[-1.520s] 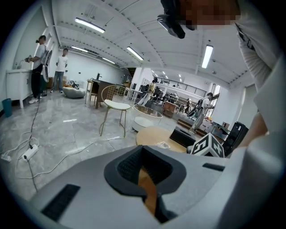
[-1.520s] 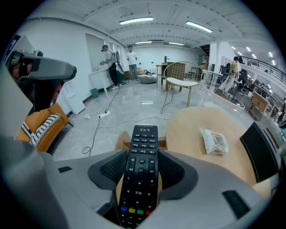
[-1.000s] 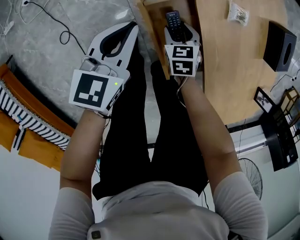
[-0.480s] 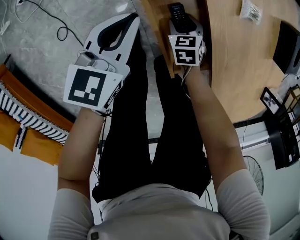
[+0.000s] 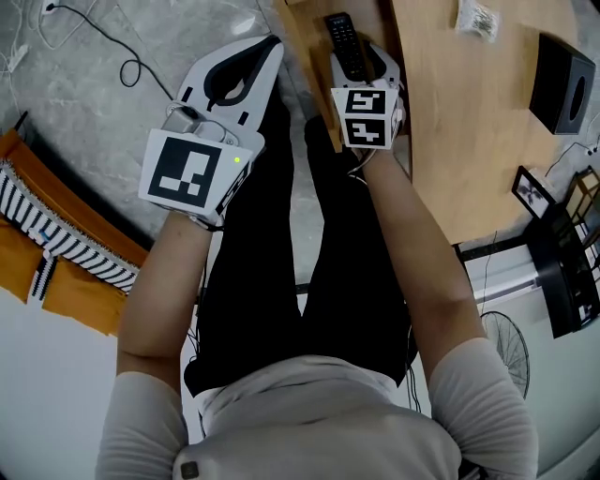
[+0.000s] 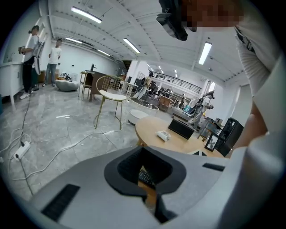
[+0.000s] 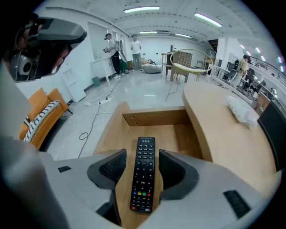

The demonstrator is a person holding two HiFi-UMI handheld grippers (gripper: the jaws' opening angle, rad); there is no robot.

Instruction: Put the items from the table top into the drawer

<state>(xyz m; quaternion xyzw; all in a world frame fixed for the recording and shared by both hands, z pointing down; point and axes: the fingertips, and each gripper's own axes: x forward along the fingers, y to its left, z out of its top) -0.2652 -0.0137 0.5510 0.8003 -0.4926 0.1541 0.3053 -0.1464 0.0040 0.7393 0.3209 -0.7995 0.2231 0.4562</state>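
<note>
A black remote [image 7: 143, 179] lies flat on the floor of the open wooden drawer [image 7: 154, 117], pointing away from me. My right gripper [image 7: 143, 154] straddles it with its jaws just opened further, and a gap shows on each side of the remote, so the pads do not press it. In the head view the remote [image 5: 343, 42] sticks out beyond the right gripper [image 5: 361, 58] at the round table's [image 5: 469, 141] edge. My left gripper [image 5: 270, 45] hovers over the floor left of the drawer [image 5: 302, 52], shut on nothing.
On the table top lie a clear plastic packet [image 5: 476, 19] and a black box [image 5: 560, 89]. A picture frame [image 5: 530, 195] stands beyond the table's edge. An orange sofa with a striped cushion [image 5: 56, 244] and floor cables [image 5: 112, 47] lie to the left.
Both grippers keep their places apart from a small wobble of the view. The remote stays between the right jaws in the drawer.
</note>
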